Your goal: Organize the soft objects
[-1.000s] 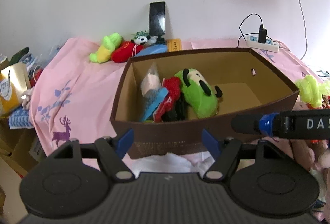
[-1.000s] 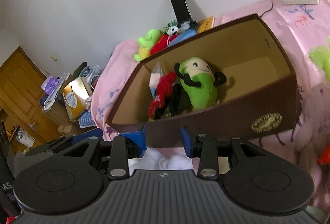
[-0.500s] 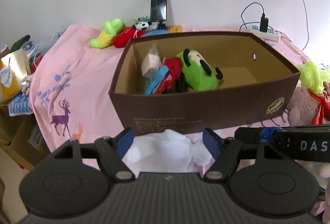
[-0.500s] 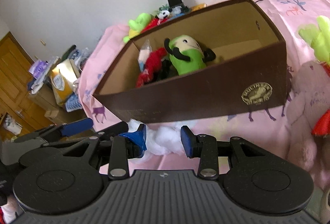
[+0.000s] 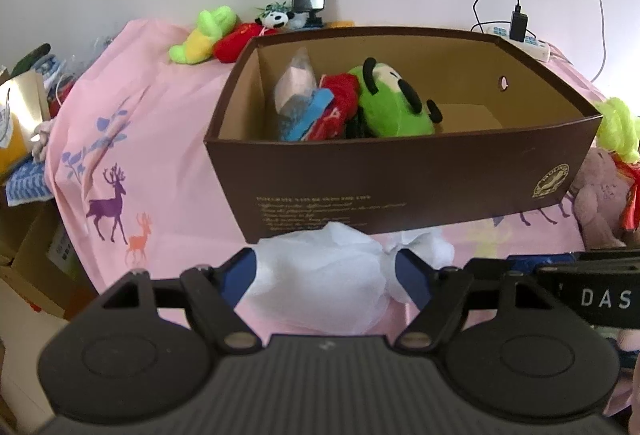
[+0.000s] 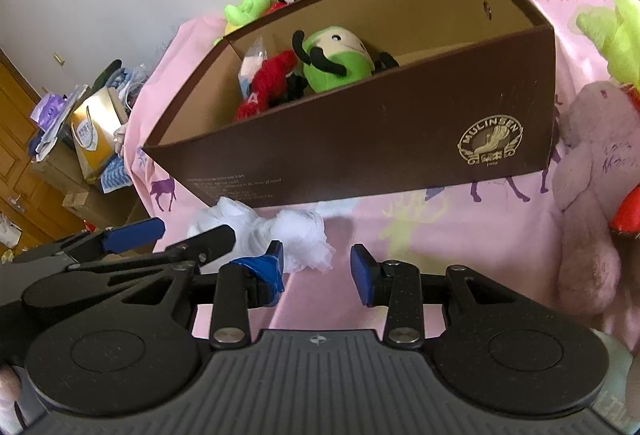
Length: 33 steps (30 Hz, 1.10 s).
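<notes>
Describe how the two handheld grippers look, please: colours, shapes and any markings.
Both are black. The left gripper and right gripper each have a ribbed body, two round discs, angular linkage arms with silver pivot pins, and blue finger pads. White letters "DAS" mark the right one's side.

Left gripper [image 5: 324, 277]: jaws spread wide, angled down, blue pads either side of the white fluff, no clear pad contact. Seen from the right wrist view as a dark linkage with one blue fingertip [image 6: 132, 235] out to the left of the right fingers. Right gripper [image 6: 318, 269]: partly open, angled down, nothing between the pads, left pad just beside the fluff's near edge. Both side by side, close together.
</notes>
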Available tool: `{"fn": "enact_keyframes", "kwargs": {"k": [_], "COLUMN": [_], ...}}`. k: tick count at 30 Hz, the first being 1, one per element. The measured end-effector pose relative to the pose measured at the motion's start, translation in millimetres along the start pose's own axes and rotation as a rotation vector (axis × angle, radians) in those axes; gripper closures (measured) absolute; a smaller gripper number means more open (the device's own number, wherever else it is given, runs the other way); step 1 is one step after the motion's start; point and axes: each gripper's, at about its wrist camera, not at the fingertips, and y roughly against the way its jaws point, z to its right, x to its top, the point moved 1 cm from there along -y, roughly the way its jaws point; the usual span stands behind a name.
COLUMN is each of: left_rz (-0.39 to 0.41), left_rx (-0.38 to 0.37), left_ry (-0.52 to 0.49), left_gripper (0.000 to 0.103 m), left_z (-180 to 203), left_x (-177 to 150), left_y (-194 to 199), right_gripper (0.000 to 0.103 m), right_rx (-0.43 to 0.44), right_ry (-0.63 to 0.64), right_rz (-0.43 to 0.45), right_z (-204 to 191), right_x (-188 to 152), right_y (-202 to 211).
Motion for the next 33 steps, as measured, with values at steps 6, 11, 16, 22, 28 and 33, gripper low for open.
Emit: {"fn": "enact_keyframes", "kwargs": {"k": [6,11,16,22,28,33], "left_rz": [0.027,0.001,-0.025,-0.061,-0.073,-0.07], "left_rx": [-0.002,0.018,0.034,0.013,-0.079,-0.125], "left_ry": [-0.008,0.083,0.158,0.166,0.121,0.065], "left_gripper": [0.022,0.016,0.016,0.017,0.018,0.018], "left_z": [-21,-50,-69,-72,-53,-31], "left_x": [-2,1,1,-10,-21,-30], "left_y": [-2,-18,-39,-56,-50,-43], "right_gripper": [0.082,0.082,0.082,0.082,0.082,0.083], "right_rx": [0.001,0.019,0.065,0.081,0.075,0.078], "right_ry": [-0.011,-0.005,0.006,0.017,-0.025,-0.087], "right_rz": [-0.025,-0.053,-0.084,-0.111,-0.11,-0.109], "right_z": [4,2,-2,-5,4,20], "right_x": [-1,-3,-4,-6,-2,1], "right_y": [-6,-12,-18,-25,-28,-27]}}
